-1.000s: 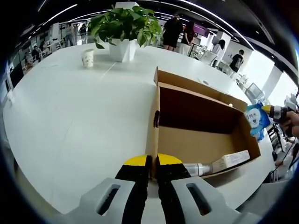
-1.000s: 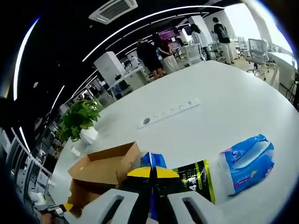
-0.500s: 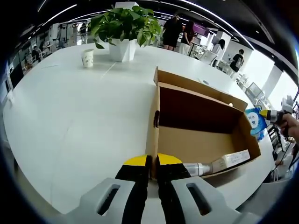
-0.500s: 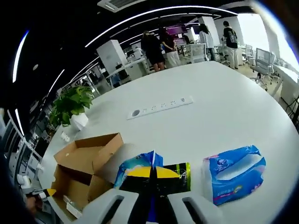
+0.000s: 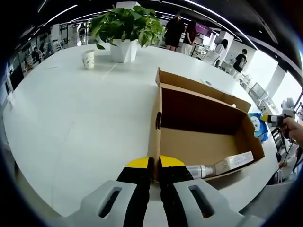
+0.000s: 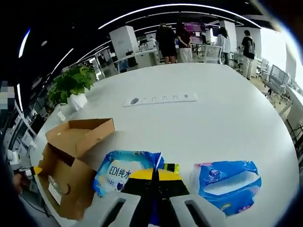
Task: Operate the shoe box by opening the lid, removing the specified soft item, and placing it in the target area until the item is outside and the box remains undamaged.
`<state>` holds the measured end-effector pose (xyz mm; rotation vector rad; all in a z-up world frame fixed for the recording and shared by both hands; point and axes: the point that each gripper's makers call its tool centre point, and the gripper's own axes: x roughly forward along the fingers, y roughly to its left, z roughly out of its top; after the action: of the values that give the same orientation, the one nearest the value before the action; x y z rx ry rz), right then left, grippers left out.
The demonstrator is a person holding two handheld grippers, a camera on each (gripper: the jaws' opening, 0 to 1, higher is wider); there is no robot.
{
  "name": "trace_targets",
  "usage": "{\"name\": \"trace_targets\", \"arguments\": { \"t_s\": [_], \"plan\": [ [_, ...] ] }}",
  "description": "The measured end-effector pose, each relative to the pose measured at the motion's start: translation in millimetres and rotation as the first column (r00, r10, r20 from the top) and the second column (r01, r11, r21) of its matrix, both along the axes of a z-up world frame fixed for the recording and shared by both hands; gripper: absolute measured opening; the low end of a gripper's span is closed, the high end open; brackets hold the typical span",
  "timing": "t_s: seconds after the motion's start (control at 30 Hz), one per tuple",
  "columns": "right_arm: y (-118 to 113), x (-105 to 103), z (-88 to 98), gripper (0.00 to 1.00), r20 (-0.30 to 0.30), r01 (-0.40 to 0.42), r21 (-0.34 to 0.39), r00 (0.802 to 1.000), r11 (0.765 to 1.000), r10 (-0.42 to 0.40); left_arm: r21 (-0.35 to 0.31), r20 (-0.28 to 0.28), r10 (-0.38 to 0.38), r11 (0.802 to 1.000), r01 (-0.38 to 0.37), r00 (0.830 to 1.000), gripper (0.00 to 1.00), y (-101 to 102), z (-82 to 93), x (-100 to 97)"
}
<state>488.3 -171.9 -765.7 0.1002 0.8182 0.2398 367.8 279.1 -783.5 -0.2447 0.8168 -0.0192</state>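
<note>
In the left gripper view, the left gripper [image 5: 154, 165] rises from the bottom centre, its yellow-tipped black jaws pinched narrow on the near wall of the open brown cardboard shoe box [image 5: 201, 142]. The box lies on the round white table [image 5: 71, 118], filling the centre and right of the frame. A small grey-capped tube [image 5: 222, 166] rests on the box floor at lower right. A leafy green plant in a white pot [image 5: 125, 30] and a paper cup [image 5: 89, 58] stand at the top left.

In the right gripper view, the right gripper [image 6: 155, 176] at bottom centre is clamped on the soft blue-and-white wipes pack [image 6: 124, 169], held outside the box just above the table. A second blue tissue pack [image 6: 227, 182] lies at lower right, and the shoe box sits at the left.
</note>
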Motion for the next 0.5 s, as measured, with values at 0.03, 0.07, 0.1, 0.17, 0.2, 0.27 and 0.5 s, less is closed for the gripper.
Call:
{"name": "trace_targets", "arguments": {
  "t_s": [0.03, 0.07, 0.1, 0.17, 0.2, 0.27, 0.5],
  "plan": [
    [-1, -1, -2.2, 0.00, -0.008, -0.006, -0.014, 1.000, 1.000, 0.006, 0.000, 0.000, 0.000, 1.000, 0.000, 1.000, 0.03, 0, 0.0, 0.0],
    [-1, -1, -3.4, 0.00, -0.007, -0.014, -0.022, 1.000, 1.000, 0.014, 0.001, 0.000, -0.001, 1.000, 0.001, 1.000, 0.03, 0, -0.2, 0.2],
    [-3, 0, -5.8, 0.00, -0.011, -0.025, -0.038, 1.000, 0.999, 0.024, 0.002, -0.001, -0.002, 1.000, 0.002, 1.000, 0.03, 1, -0.3, 0.3],
    [-5, -2, -9.5, 0.00, -0.017, -0.046, -0.069, 0.999, 0.997, 0.045, 0.002, -0.001, -0.002, 1.000, 0.002, 1.000, 0.03, 0, -0.2, 0.3],
    [-5, -3, -11.0, 0.00, -0.019, -0.054, -0.080, 0.998, 0.995, 0.053, 0.002, -0.001, -0.002, 1.000, 0.002, 1.000, 0.03, 0, -0.2, 0.4],
    [-6, -5, -13.8, 0.00, -0.023, -0.073, -0.107, 0.997, 0.992, 0.071, 0.003, -0.002, -0.003, 1.000, 0.003, 1.000, 0.03, 1, -0.3, 0.7],
    [-9, 7, -28.6, 0.00, -0.030, -0.101, -0.140, 0.995, 0.985, 0.097, 0.004, -0.002, -0.004, 1.000, 0.004, 1.000, 0.03, 1, -0.7, 1.1]
  ]
}}
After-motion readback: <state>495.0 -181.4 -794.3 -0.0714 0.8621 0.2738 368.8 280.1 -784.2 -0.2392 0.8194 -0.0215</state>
